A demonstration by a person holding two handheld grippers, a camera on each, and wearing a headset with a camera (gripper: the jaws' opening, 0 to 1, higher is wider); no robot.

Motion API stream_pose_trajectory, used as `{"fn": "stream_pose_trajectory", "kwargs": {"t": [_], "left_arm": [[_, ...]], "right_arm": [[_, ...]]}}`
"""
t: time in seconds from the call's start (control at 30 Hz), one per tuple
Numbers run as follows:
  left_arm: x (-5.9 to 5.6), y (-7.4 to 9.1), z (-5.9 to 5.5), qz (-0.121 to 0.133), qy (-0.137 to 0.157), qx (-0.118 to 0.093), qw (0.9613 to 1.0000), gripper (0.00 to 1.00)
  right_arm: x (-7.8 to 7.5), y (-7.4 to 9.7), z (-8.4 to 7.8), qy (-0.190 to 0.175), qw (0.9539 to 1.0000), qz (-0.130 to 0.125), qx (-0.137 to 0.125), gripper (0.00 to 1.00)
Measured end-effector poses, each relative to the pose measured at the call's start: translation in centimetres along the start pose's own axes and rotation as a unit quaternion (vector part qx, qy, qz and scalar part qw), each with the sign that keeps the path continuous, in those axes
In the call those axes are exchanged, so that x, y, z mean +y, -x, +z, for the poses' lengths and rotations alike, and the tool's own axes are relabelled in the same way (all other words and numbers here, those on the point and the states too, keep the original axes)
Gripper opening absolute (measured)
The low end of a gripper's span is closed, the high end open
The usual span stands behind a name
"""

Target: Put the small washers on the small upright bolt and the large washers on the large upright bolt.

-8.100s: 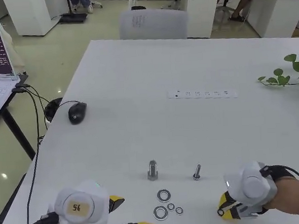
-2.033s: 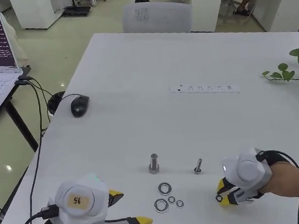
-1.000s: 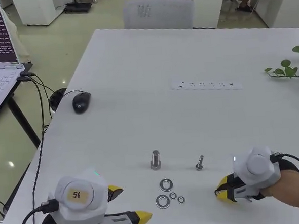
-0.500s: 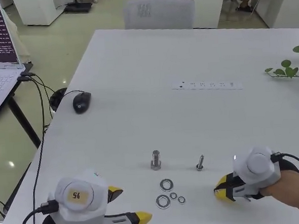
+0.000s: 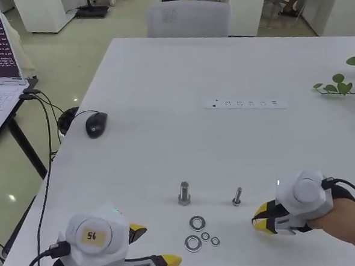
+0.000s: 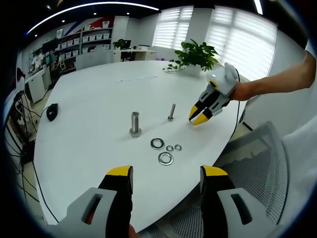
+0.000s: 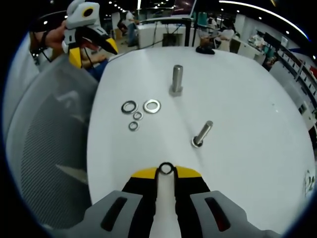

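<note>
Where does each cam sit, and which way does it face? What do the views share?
Head view: above the table's near edge, facing forward and down at the large bolt, small bolt and loose washers; left gripper, right gripper and a forearm show.
Left gripper view: at the near edge, facing along its open jaws, past the loose washers to the right gripper and plant.
Right gripper view: at the table's right, facing left along shut jaws pinching a held washer, toward the left gripper.
Shared: all three show both bolts and the loose washers.
</note>
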State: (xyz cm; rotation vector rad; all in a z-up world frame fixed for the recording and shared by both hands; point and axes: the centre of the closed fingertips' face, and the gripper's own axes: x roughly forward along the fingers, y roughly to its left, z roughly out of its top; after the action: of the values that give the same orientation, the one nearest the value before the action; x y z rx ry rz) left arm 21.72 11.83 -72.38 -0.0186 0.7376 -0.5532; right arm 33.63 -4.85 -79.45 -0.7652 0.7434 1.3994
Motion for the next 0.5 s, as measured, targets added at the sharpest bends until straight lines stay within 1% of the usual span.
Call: {"fn": "stream_pose_trajectory", "kwargs": {"t": [0.07,0.33,0.5], "left_arm": [[0.0,0.0,0.0,0.0,-0.001,0.0,1.0,0.54],[-0.1,-0.1,0.2,-0.002,-0.002,-0.001,1.0,0.54],[0.0,0.0,0.2,0.0,0.0,-0.002,1.0,0.54]], "right_arm": [[-0.5,0.3,0.4,0.008,1.0,-0.005,-0.001,0.14],[-2.8,1.7,3.0,0.029,0.9991,-0.027,-0.011,0.14],[-3.9,1.9,4.2,0.04,0.9986,-0.032,-0.013,0.14]]}}
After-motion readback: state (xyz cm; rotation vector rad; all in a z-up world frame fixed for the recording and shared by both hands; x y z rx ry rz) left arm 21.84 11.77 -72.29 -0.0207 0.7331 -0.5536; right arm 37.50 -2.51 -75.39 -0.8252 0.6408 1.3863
